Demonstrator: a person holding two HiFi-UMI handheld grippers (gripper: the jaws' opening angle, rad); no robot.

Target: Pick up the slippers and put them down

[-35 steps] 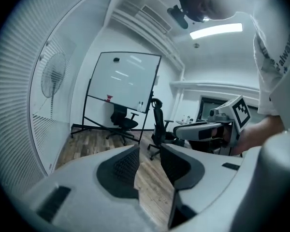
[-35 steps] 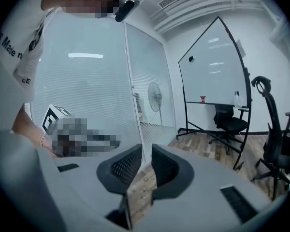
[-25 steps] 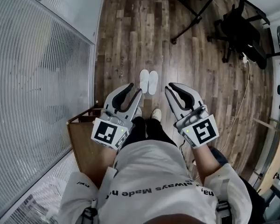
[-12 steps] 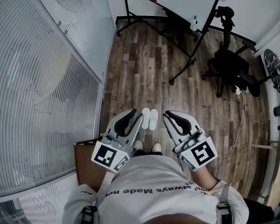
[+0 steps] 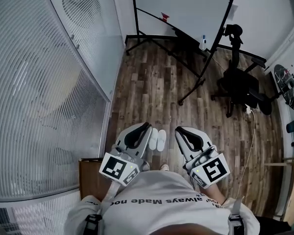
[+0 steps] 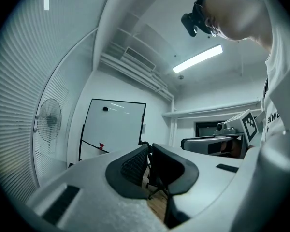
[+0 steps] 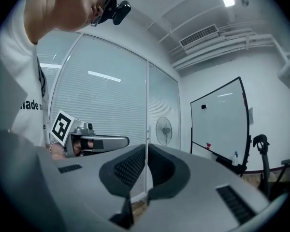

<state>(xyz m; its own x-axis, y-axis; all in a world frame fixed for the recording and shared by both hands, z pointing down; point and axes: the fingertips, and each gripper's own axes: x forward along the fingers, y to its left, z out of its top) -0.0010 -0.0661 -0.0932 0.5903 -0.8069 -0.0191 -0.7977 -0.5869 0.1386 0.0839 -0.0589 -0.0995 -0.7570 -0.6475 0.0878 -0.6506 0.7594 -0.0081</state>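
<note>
While the person stands on the wooden floor point(image 5: 147, 82), the slippers point(image 5: 157, 140) lie on it just ahead of their feet. They are a white pair, side by side and touching, with toes pointing away. In the head view the pair shows between the tips of the two tools, but neither tool touches it.

The left hand-held gripper point(image 5: 147, 127) is held level in front of the body. Its jaws are closing and stand almost together, with only a thin slit at the tips and nothing between them point(image 6: 150, 149). The right hand-held gripper point(image 5: 179, 130) is level too, clenched tip to tip on nothing point(image 7: 146, 149). Each gripper view catches the other tool off to the side, marker cube up.

To the person's left runs a glass wall with blinds point(image 5: 39, 106), and a pedestal fan point(image 5: 81, 6) stands behind it. A brown wooden unit point(image 5: 90, 177) sits by the left leg. Farther off a whiteboard on a black stand point(image 5: 186, 9) leans across the far end of the room, and a black office chair point(image 5: 242, 87) stands to its right. A pale cable point(image 5: 250, 146) trails over the boards on the right side.
</note>
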